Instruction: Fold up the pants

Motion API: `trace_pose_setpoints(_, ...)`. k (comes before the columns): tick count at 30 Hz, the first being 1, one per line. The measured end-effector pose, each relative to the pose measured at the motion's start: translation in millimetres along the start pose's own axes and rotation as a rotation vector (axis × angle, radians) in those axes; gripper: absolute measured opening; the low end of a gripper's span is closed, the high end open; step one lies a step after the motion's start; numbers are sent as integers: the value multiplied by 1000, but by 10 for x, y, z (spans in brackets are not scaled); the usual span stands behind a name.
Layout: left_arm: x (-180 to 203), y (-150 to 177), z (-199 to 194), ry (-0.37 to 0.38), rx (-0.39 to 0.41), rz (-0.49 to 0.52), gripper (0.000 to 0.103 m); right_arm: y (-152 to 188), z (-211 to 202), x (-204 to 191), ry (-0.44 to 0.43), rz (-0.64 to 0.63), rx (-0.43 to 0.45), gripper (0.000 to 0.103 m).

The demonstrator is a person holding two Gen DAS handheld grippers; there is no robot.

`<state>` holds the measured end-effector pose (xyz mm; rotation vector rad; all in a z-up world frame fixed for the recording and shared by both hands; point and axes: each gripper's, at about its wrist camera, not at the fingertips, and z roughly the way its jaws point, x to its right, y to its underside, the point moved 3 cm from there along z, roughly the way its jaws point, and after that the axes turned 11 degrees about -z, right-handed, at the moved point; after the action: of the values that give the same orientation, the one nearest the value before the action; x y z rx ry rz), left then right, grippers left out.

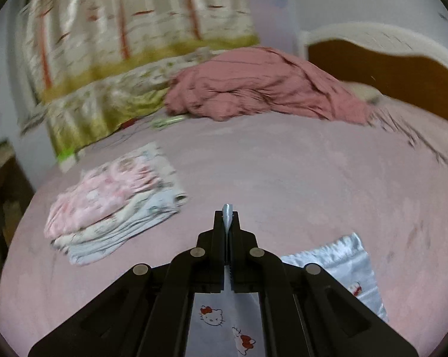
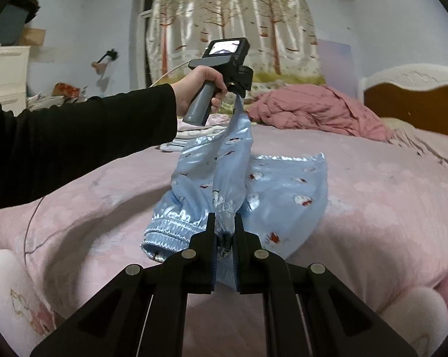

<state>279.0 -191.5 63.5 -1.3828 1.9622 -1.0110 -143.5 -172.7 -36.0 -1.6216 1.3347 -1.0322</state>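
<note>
blue satin pants (image 2: 224, 178) between both hand-held grippers

Left wrist view low over the bed (image 1: 283, 163), somewhat blurred, right wrist view further back, both facing the headboard (image 2: 417, 101)

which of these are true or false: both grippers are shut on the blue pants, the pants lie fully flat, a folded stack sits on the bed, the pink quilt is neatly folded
1. Both the left gripper and the right gripper are shut on the blue pants. True.
2. The pants lie fully flat. False: one part is lifted between the grippers.
3. A stack of folded clothes sits on the bed. True.
4. The pink quilt is neatly folded. False: it is a rumpled heap.
</note>
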Motion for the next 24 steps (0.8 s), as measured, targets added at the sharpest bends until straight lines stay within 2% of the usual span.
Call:
trace_pose_setpoints(5, 291, 54, 146, 60, -32, 2, 1, 38, 7, -6, 2, 34, -6, 8)
trace_pose_setpoints(19, 919, 201, 459, 175, -102, -19, 1, 83, -62, -145, 16, 4, 32, 8)
trace_pose_setpoints(24, 1155, 262, 570, 204, -138, 17, 1, 153, -41, -122, 19, 18, 13, 8)
